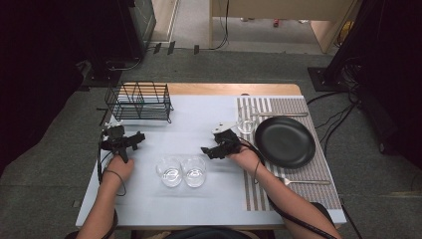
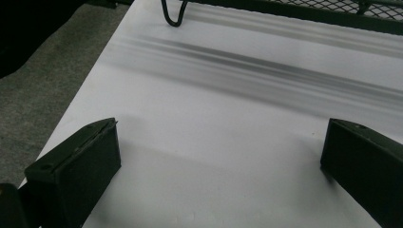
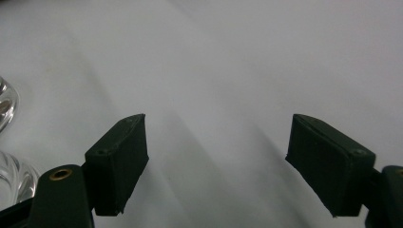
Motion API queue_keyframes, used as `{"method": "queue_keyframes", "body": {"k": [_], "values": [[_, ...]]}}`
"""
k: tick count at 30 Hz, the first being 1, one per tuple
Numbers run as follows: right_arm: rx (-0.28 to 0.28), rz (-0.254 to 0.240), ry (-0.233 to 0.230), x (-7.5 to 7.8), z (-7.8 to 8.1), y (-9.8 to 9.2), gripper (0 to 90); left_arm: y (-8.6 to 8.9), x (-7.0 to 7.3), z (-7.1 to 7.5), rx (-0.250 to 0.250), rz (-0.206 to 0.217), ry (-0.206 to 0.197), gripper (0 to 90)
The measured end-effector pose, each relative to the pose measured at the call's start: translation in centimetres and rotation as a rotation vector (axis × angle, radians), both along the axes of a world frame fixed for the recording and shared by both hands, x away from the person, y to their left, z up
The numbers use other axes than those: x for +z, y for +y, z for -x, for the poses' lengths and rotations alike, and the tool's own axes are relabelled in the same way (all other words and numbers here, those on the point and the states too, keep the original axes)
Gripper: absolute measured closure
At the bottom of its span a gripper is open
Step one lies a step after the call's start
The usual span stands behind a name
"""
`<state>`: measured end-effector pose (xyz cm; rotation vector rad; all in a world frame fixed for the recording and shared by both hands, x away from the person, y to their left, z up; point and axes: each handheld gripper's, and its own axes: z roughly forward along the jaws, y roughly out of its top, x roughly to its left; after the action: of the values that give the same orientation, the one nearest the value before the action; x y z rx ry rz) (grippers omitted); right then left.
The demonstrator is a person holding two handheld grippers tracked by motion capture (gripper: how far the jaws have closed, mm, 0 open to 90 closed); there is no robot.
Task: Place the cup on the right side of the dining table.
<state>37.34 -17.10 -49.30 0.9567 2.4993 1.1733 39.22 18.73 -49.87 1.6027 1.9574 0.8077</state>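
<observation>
Two clear ribbed glasses (image 1: 170,171) (image 1: 194,171) stand side by side on the white table cover (image 1: 199,119), near the front. My left gripper (image 1: 139,138) rests at the table's left side and points right toward the wire rack's (image 1: 139,101) corner. In the left gripper view its jaws (image 2: 221,156) stand wide apart over bare cover. My right gripper (image 1: 205,151) lies just right of the glasses and points left. Its jaws (image 3: 216,156) are apart with nothing between them, and the glasses (image 3: 7,107) sit at the left edge of the right gripper view.
A black plate (image 1: 284,141) sits on a striped placemat (image 1: 298,107) at the right, with a third glass (image 1: 247,123) and a utensil (image 1: 278,114) behind it and a fork (image 1: 303,181) in front. The black wire rack's foot (image 2: 172,14) stands at the back left.
</observation>
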Motion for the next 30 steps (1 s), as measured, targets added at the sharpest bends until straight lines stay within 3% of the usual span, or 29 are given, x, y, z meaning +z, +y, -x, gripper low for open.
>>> {"method": "queue_keyframes", "body": {"k": [7, 12, 17, 30], "values": [[0.014, 0.002, 0.010, -0.61, -0.03, 0.22, 21.9, 0.00, 0.00, 0.00, 0.000, 0.000, 0.000, 0.0], [0.022, 0.012, -0.010, -0.78, 0.11, 0.47, 21.8, 0.00, 0.00, 0.00, 0.000, 0.000, 0.000, 0.0], [0.030, 0.056, -0.032, -0.84, 0.39, 0.90, 19.1, -0.01, 0.00, 0.01, 0.001, -0.001, 0.000, 0.0], [0.029, 0.054, -0.031, -0.86, 0.35, 0.87, 19.0, -0.01, 0.00, 0.01, 0.001, -0.001, 0.001, 0.0]]}}
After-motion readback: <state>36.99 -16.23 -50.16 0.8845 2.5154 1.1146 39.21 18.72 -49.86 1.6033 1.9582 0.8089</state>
